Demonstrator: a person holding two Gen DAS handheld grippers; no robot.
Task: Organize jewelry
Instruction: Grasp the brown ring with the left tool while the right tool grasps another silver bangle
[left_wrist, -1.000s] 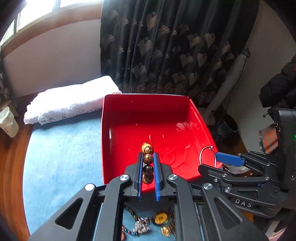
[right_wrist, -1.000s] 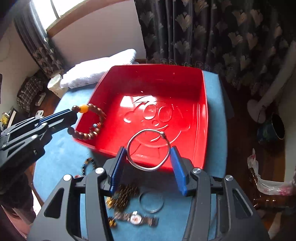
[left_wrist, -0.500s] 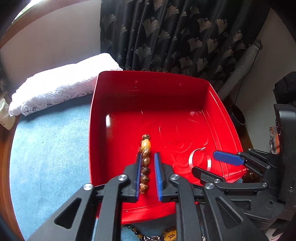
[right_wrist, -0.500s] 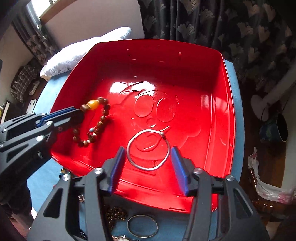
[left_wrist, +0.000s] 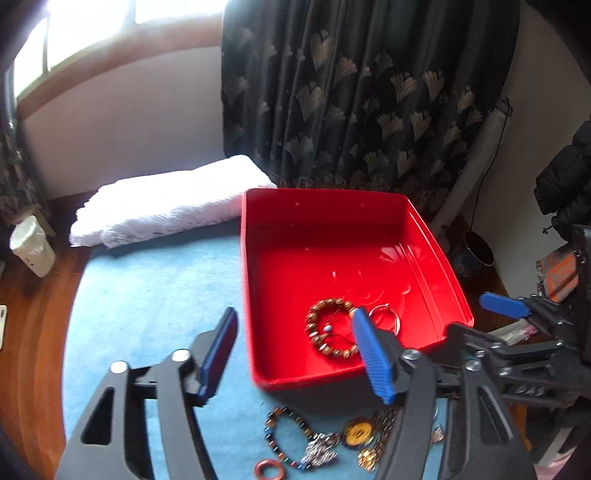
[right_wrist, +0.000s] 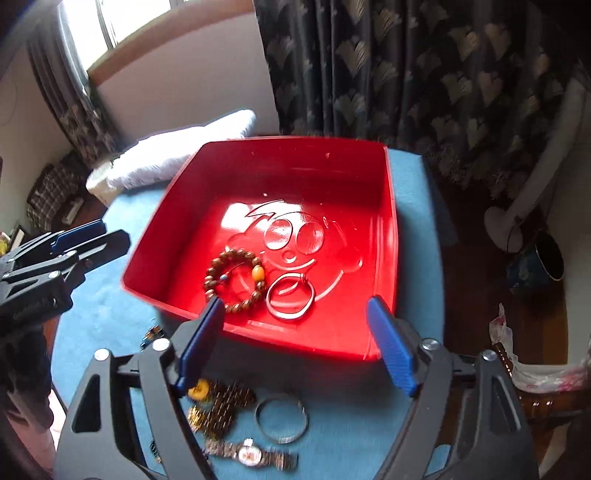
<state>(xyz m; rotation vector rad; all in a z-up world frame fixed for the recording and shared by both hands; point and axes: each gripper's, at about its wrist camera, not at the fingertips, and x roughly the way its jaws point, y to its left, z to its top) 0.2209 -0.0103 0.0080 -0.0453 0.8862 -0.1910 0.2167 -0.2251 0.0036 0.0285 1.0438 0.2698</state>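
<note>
- Bead bracelet (right_wrist: 235, 281): round wooden beads with one amber bead, flat on the tray floor, near the front wall; touching or just beside the ring, contact not resolvable.
- Silver ring (right_wrist: 290, 298): thin metal hoop, flat on the floor, right of the bracelet, near the front wall.
- Tray (right_wrist: 390, 221): glossy red plastic, squarish, raised sloping walls, cartoon face embossed in the floor; centre, rear and right of the floor bare.
- Loose jewelry on the blue cloth (right_wrist: 110, 295), in front of the tray: dark bead bracelet (left_wrist: 286, 435), metal bangle (right_wrist: 281, 419), wristwatch (right_wrist: 251, 455), gold chain heap (right_wrist: 218, 406), small red ring (left_wrist: 269, 472).
- Left gripper (left_wrist: 295, 354): blue ribbed pads, jaws wide apart and holding nothing; one finger over the cloth left of the tray, the other over the tray's front part, beside the bracelet.
- Right gripper (right_wrist: 297, 345): jaws wide apart, holding nothing, above the tray's front wall, fingers straddling the front edge.
- White lace towel (left_wrist: 166, 203): folded, beyond the tray's left rear corner.
- Dark patterned curtain (right_wrist: 406, 66) behind the table.
</note>
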